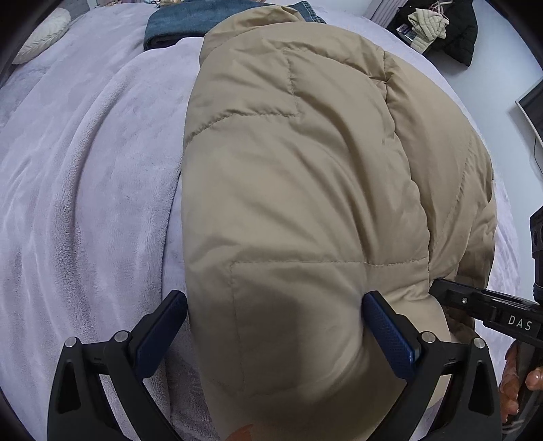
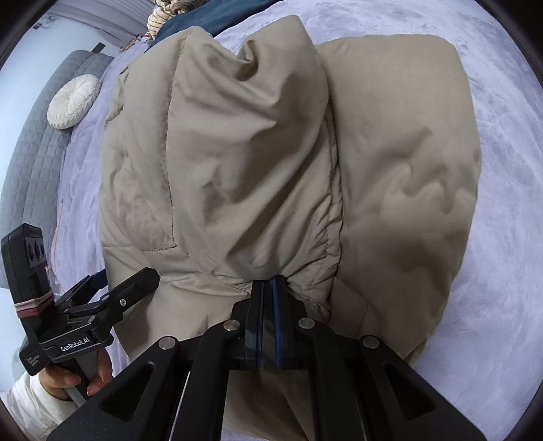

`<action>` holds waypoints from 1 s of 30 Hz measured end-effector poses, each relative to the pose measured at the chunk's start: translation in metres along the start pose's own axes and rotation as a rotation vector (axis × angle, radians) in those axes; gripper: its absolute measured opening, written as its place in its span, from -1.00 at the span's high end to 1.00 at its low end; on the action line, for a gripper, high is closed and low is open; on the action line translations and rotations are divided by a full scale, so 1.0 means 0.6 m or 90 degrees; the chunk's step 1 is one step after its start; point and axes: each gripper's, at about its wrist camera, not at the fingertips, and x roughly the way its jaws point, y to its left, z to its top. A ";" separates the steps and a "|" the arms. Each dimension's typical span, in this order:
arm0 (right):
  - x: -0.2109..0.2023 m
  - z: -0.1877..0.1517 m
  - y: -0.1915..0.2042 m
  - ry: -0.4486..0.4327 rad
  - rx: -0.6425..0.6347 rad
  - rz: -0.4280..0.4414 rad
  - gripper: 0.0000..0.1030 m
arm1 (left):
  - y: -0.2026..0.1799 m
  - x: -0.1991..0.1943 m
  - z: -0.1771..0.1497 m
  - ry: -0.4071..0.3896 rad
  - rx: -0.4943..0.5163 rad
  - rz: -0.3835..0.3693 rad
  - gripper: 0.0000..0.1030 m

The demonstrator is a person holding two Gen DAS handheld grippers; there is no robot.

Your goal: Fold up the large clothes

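Progress looks about midway, as I judge it. Starting at my left: my left tool (image 1: 275,325) is spread wide, its two blue pads standing either side of the near end of the tan padded jacket (image 1: 305,163), gripping nothing; the fabric bulges up between them and I cannot tell whether the pads brush it. The jacket lies straight ahead of both tools on the lilac blanket (image 1: 85,169) of the bed, already gathered into a thick bundle rather than spread flat, with its sides drawn in over the middle. Moving right: my right tool (image 2: 269,288) is clenched on a pinch of the jacket's near edge, the cloth puckering into its closed pads. Beyond it, a rounded tan flap sits off to the right, lying loose.

What remains, I think, is to carry this held end over toward the far end, then press the puffy stack down. Folded blue denim (image 1: 176,27) rests past the jacket's far end.
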 end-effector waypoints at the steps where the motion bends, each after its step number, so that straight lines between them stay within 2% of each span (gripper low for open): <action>1: -0.002 0.000 0.000 0.000 0.001 0.000 0.89 | -0.002 -0.002 0.000 0.002 0.000 0.003 -1.00; 5: -0.011 -0.007 0.004 0.002 0.009 -0.002 0.89 | -0.009 -0.010 -0.003 0.011 -0.013 0.023 -1.00; 11: -0.017 -0.012 0.017 0.003 0.009 -0.022 0.89 | -0.014 -0.022 -0.007 0.028 -0.046 0.015 -1.00; 17: -0.030 -0.015 0.042 0.000 0.015 -0.037 0.88 | -0.035 -0.045 -0.019 0.018 -0.013 0.069 -1.00; 25: -0.053 -0.030 0.061 -0.008 0.022 -0.047 0.77 | -0.013 -0.071 -0.036 0.044 -0.018 0.048 -1.00; 28: -0.060 -0.037 0.065 -0.003 0.023 -0.050 0.47 | -0.003 -0.076 -0.039 0.038 -0.015 0.051 -1.00; 30: -0.060 -0.046 0.067 0.005 0.017 -0.072 -0.14 | 0.001 -0.078 -0.040 0.037 -0.012 0.049 -1.00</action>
